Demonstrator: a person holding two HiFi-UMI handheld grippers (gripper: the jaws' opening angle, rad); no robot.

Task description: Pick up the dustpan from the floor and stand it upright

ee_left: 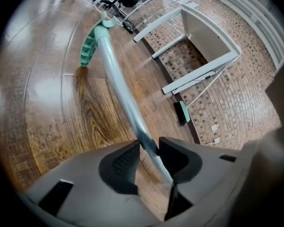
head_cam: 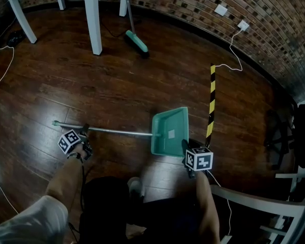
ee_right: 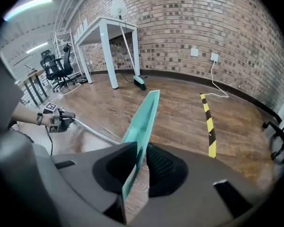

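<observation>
Fig.: dustpan (head_cam: 170,128) lying on floor (head_cam: 117,85), pan wall (ee_right: 144,122) pinched betw. R gripper (ee_right: 141,164) jaws, metal handle (head_cam: 119,131) clamped betw. L gripper (ee_left: 149,150) jaws; thin-wall pinch may slip or twist when tipped upright.

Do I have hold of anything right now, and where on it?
Yes, the dustpan, with both grippers. The left gripper is closed on its metal handle, toward the free end, and the right gripper pinches the edge of the teal pan.
</observation>
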